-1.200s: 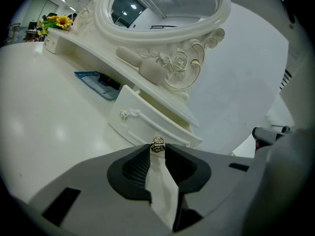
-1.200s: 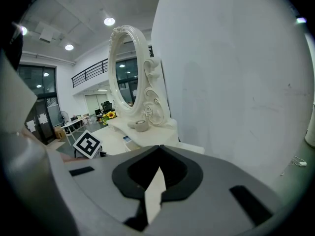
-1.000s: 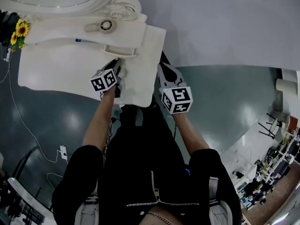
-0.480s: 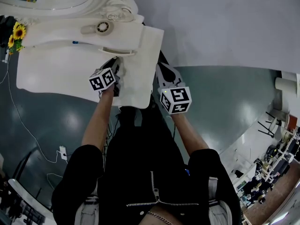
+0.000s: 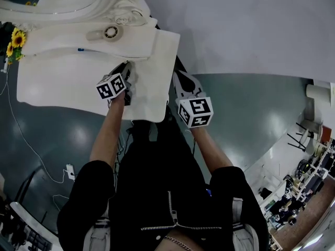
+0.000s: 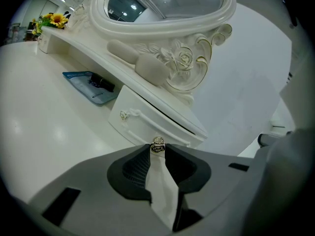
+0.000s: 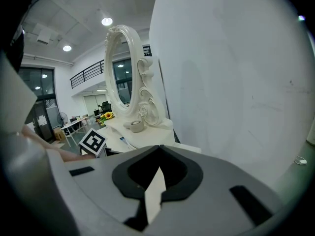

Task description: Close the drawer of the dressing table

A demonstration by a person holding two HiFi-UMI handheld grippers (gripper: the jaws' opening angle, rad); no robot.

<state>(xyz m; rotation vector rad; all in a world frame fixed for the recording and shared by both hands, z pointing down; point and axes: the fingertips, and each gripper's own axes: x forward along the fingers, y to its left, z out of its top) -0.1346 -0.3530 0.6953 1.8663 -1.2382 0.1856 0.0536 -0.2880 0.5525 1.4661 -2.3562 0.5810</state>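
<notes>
The left gripper (image 6: 158, 150) has grey, smooth plastic jaws lined with black ribbed pads, and they are pinched narrow on the small, round, brassy drawer knob (image 6: 158, 144) right at their tips. Straight ahead of those tips is the drawer (image 6: 147, 127). It is a little glossy white box with a raised moulded panel and a curled ornament to the left of the knob. It sits under the shelf of the dressing table (image 6: 44, 132), standing out a bit from it, with a dark slit along its top edge.

Above and beyond the gripper rises an oval mirror (image 6: 162, 4) in a carved cream frame with a rose and scrolls. A pale handheld fan (image 6: 142, 65) lies on the shelf, a flat blue tray (image 6: 91, 86) is off to the left, and sunflowers (image 6: 54, 18) stand far left. A plain grey wall (image 6: 246, 82) is to the right.

The right gripper (image 7: 158, 162) hangs to the right of the table, its jaws pressed together on nothing.
</notes>
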